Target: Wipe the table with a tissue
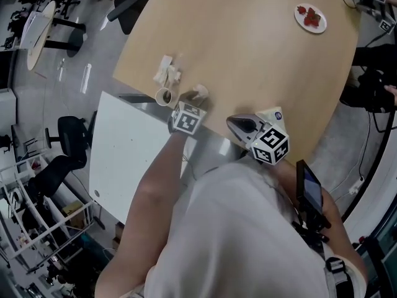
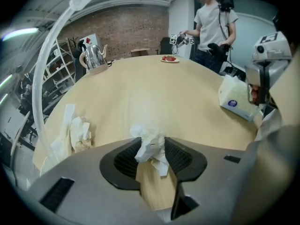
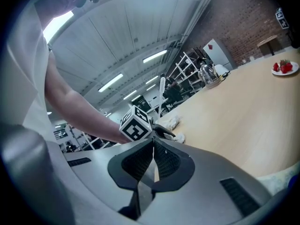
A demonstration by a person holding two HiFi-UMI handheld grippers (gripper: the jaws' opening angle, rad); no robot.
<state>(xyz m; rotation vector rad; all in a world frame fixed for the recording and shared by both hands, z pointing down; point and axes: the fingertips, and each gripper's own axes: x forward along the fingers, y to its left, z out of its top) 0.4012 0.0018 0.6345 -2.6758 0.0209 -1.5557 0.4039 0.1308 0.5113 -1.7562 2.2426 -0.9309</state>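
Your left claw [image 2: 151, 144] stands wide apart, the crumpled tissue [image 2: 146, 135] lying unclamped between its jaws at the worktop's [image 2: 154, 93] near edge; your right claw [image 3: 153, 146] is closed, empty; clear worktop extends beyond.

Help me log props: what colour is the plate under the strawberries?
White; the plate shows best in the head view.

Count: 2 tissue wads [image 2: 149, 146] [image 2: 80, 134], 1 tissue pack [image 2: 238, 102], 1 kettle [image 2: 96, 57], 1 plate [image 1: 299, 18] of strawberries [image 1: 311, 15], 1 counter [image 2: 154, 93], 2 claws [image 2: 152, 138] [image 3: 153, 139].
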